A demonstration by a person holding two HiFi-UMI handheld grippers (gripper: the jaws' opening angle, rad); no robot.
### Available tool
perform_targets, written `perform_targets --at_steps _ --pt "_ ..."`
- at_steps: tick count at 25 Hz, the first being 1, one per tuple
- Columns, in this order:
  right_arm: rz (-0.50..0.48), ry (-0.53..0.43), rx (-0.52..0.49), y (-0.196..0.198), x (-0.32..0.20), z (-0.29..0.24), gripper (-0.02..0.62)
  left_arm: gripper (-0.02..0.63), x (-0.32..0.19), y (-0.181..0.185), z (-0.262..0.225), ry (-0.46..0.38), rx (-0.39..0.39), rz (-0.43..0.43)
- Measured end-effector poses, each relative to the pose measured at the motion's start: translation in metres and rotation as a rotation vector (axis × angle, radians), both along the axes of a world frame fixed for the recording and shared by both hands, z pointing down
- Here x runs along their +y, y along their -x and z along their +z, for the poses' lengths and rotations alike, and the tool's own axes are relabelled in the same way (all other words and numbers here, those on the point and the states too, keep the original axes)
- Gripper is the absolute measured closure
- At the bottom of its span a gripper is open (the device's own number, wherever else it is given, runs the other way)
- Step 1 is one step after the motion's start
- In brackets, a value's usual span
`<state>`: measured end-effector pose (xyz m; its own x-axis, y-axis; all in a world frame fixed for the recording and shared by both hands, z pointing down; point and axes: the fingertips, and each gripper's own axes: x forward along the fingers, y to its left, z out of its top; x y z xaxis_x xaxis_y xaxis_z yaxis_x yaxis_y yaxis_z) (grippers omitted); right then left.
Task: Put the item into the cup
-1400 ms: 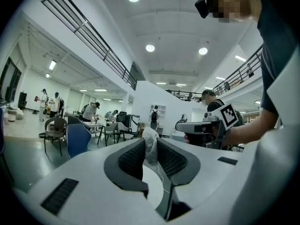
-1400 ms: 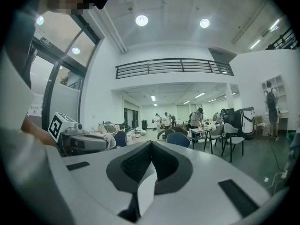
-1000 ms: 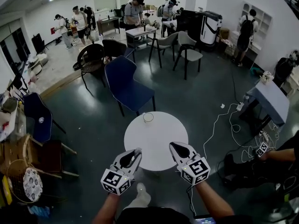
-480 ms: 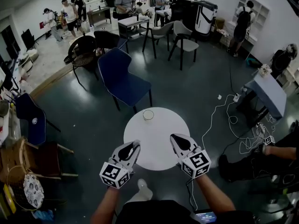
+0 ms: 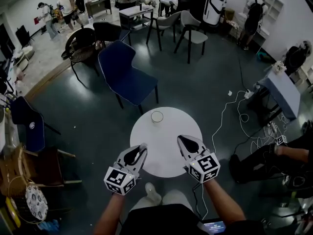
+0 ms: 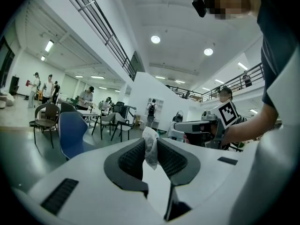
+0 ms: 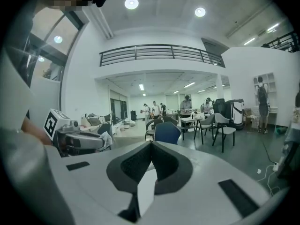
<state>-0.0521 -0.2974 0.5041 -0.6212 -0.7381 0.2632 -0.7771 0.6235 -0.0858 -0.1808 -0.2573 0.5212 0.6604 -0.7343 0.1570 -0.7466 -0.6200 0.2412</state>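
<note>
Edged forward over the table (image 5: pixel 164 131), left claw (image 5: pixel 144 147) clenches the white wad (image 6: pixel 150 148); right claw (image 5: pixel 179 139) is closed, empty.

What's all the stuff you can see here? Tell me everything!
Round white table: one, white, in front of the person.
Clear glass cup: one, see-through, table's far edge.
Crumpled white wad: one, white, pinched in the left tool.
Blue chairs: two, blue, one beyond the table, one far left.
Grey chairs: two, grey, farther back.
People: several, back of the room.
Left tool: one, white and black, shut on the wad.
Right tool: one, white and black, shut, empty.
</note>
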Motion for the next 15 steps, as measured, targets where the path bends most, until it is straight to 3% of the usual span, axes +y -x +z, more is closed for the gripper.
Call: perform_targets --at_steps 15 --pt "0.002 0.071 -0.010 -0.020 -0.041 0.038 0.578 0.518 -0.043 -0.027 0.041 0.079 -0.059 0.036"
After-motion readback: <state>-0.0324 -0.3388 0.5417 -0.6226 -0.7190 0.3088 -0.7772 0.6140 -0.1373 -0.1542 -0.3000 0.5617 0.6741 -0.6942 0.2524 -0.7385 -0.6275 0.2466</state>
